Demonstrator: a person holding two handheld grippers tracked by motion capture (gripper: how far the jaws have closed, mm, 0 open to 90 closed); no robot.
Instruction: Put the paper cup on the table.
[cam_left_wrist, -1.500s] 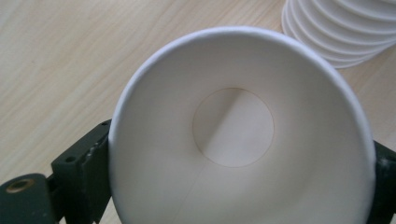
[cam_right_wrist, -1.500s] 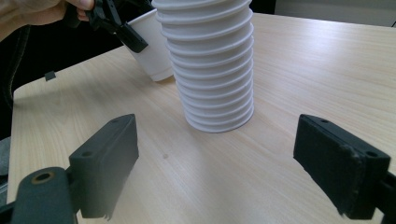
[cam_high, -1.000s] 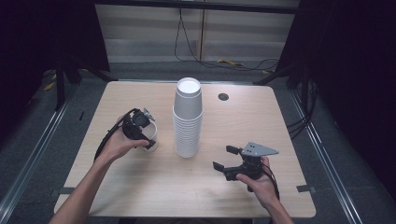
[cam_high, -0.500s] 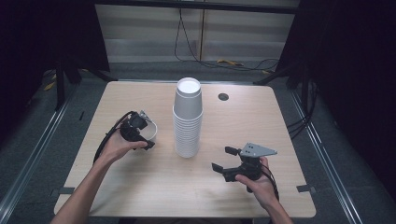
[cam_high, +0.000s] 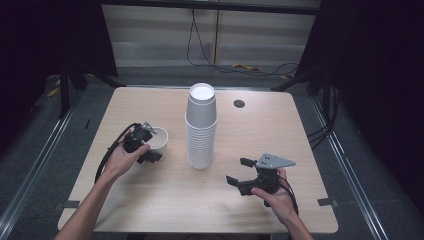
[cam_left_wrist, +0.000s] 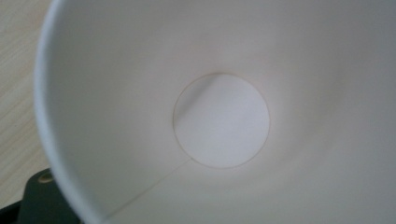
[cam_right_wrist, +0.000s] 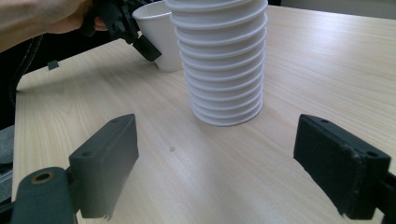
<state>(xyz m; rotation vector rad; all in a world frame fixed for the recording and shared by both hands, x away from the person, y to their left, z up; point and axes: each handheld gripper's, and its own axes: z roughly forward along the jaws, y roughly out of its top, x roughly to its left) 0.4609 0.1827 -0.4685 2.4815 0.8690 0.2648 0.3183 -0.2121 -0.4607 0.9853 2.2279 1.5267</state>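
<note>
You can see a light wooden table (cam_high: 150, 200) with a small dark round hole (cam_high: 239, 104) near its far edge, and black cables (cam_high: 200, 45) on the floor behind.

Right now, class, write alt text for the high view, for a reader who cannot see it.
A person's left gripper holds a single white cup by its rim, upright on a wooden table, left of a tall stack of cups. The right gripper rests open near the front edge.
</note>
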